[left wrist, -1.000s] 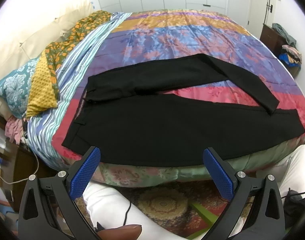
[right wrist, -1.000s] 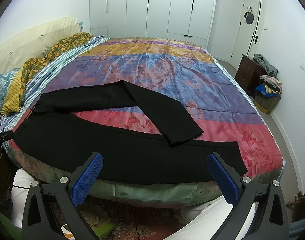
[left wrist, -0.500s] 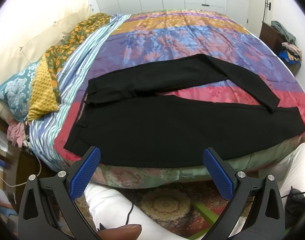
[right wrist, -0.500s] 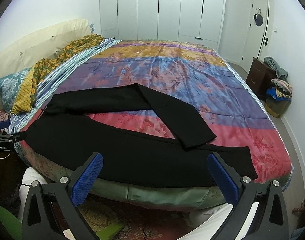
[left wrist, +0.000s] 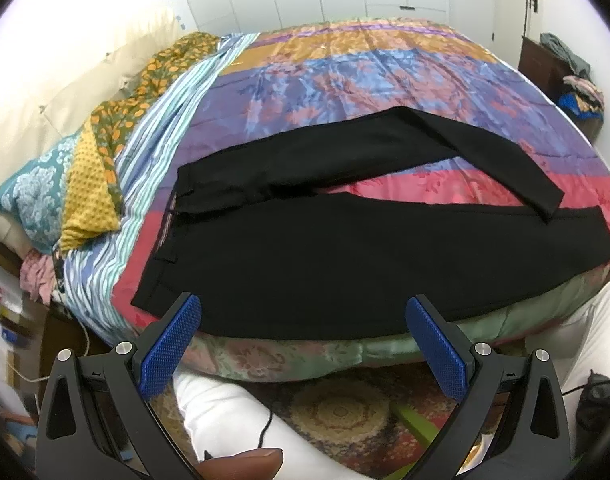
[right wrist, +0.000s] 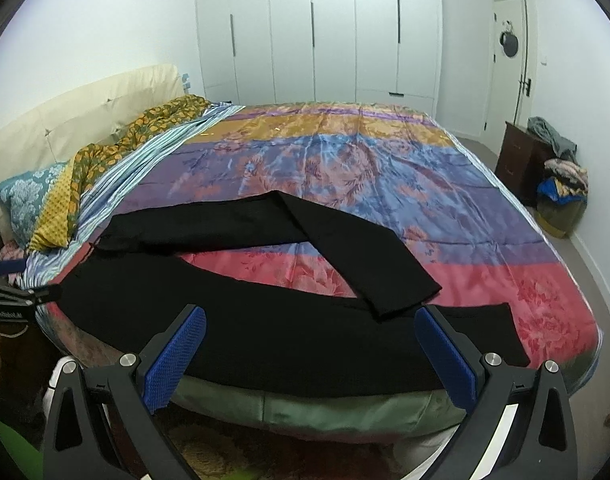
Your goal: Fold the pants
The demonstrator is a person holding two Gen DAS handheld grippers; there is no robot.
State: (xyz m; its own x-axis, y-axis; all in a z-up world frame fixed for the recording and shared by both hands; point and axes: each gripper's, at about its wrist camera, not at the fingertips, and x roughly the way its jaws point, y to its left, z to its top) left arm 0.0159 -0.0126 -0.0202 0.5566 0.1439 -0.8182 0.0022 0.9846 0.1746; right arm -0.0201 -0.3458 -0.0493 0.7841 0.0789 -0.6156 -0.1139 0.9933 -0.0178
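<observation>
Left gripper (left wrist: 303, 320) hangs off the bed's near edge, jaws wide apart, holding nothing. Right gripper (right wrist: 311, 334) does the same, spread and empty. Black pants (left wrist: 345, 252) lie flat on the colorful bedspread (right wrist: 345, 160) toward 12 o'clock, 1 leg bent back across the other, waistband at 9 o'clock.

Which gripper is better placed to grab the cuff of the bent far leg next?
Right, probably. The far leg's cuff lies just ahead of the right gripper, near its right-hand pad. From the left gripper it sits far off to the right. Both jaws are open and empty.
</observation>
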